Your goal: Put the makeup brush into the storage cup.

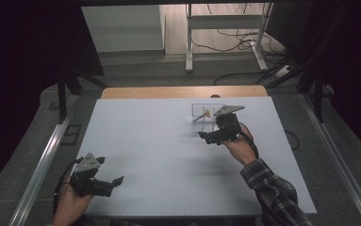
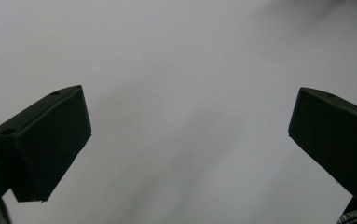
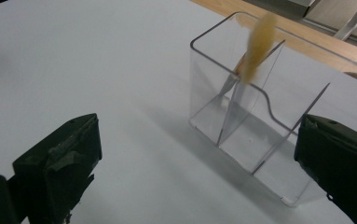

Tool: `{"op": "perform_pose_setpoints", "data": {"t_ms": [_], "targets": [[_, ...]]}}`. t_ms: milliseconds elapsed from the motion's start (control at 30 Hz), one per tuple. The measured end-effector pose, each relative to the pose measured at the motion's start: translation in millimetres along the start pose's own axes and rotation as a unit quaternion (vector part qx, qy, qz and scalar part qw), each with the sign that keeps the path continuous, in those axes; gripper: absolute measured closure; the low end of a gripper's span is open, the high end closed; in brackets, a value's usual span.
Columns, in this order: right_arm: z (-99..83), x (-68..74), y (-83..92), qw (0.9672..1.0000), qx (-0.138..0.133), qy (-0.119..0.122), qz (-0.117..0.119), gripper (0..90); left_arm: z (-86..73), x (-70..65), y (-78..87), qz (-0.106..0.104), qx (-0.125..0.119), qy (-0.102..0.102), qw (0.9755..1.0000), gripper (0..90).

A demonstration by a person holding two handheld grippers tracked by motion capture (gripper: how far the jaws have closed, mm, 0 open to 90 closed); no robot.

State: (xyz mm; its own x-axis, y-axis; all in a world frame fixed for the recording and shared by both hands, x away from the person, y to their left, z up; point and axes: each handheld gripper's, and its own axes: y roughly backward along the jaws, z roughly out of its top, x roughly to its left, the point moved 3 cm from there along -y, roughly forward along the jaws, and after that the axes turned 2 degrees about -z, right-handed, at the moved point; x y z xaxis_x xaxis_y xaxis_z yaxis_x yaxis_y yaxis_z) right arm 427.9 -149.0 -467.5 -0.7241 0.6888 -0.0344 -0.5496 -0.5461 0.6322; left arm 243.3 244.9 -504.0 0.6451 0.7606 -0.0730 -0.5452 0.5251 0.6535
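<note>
White table [image 1: 168, 155], plaid sleeve [image 1: 274, 190]

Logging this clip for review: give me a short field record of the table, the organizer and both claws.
surface: white table
container: clear acrylic organizer with divided compartments, upright, far side of table
contents: blurred yellowish item with thin handle, leaning in the leftmost compartment in the right gripper view
left claw: open, near corner, holding nothing
right claw: open, beside organizer, holding nothing

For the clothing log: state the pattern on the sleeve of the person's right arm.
The sleeve is a dark plaid check with pale lines, clearest in the high view.
</note>
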Motion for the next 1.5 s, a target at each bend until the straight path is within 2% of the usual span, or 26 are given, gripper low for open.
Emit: {"op": "perform_pose_setpoints", "data": {"t_ms": [300, 1500], "targets": [[-6.2, 9.3, -0.4, 1.0000, 0.005, 0.006, 0.005, 0.6, -0.5, 0.6, 0.3, 0.004, 0.001, 0.001, 1.0000, 0.0], [-31.1, 29.2, 23.1, 0.9996, 0.012, 0.020, 0.014, 0.9, -1.8, 3.0, -0.7, 0.018, 0.012, 0.002, 0.9998, 0.0]]}}
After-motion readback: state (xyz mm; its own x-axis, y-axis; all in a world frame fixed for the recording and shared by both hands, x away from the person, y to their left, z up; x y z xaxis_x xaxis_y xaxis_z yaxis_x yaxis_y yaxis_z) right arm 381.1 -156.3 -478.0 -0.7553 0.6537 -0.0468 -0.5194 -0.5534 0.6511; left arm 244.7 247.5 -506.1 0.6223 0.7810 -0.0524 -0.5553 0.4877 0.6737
